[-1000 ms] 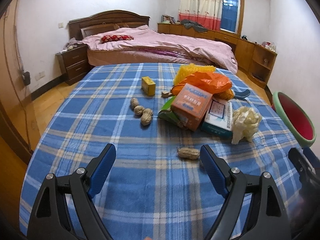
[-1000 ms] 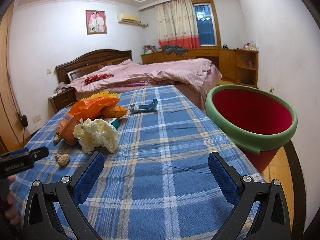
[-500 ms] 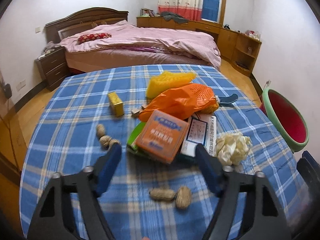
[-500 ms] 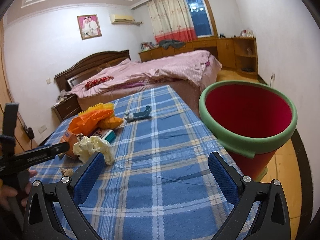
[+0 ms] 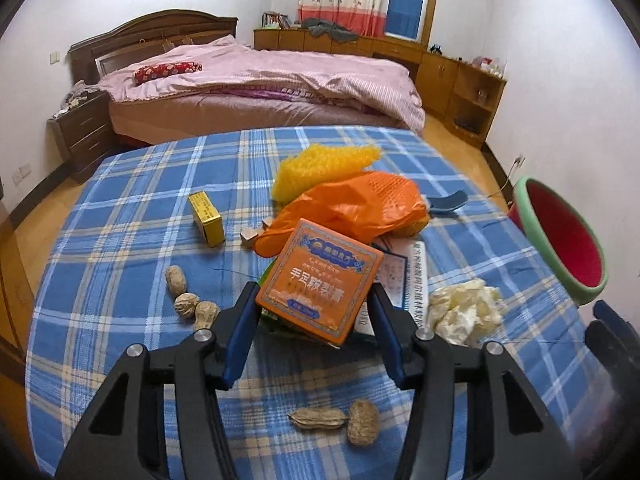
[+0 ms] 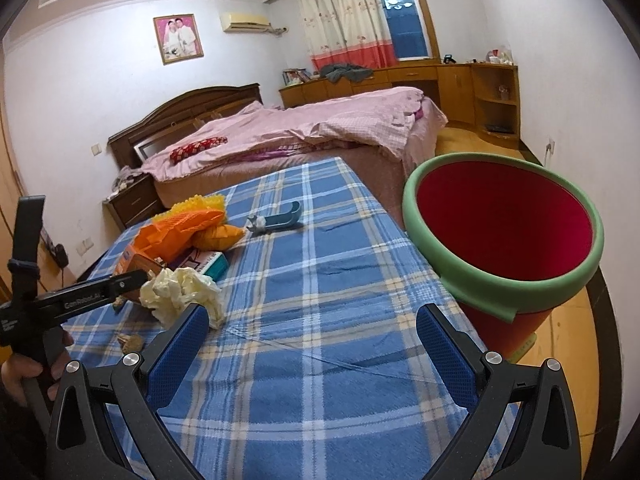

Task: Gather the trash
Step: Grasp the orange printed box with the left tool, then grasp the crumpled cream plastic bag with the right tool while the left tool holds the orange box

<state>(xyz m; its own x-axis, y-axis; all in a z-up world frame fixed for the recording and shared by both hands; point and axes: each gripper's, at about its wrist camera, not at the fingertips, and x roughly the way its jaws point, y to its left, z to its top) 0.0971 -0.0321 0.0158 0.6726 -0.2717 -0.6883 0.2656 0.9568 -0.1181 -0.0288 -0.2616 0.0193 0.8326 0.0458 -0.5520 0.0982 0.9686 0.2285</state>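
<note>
The left gripper (image 5: 314, 312) is closing on the orange box (image 5: 320, 280), which sits between its jaws at the centre of the pile, pads at its sides but not clearly pressing yet; the right gripper (image 6: 312, 336) hangs wide open and empty. The step in hand looks like grasping the box; next it needs a firm pinch, a lift and a carry to the bin (image 5: 560, 240) at 3 o'clock. The litter lies on a blue plaid cloth (image 5: 120, 240) in a bedroom, with the bed (image 5: 260, 80) at 12 o'clock.
</note>
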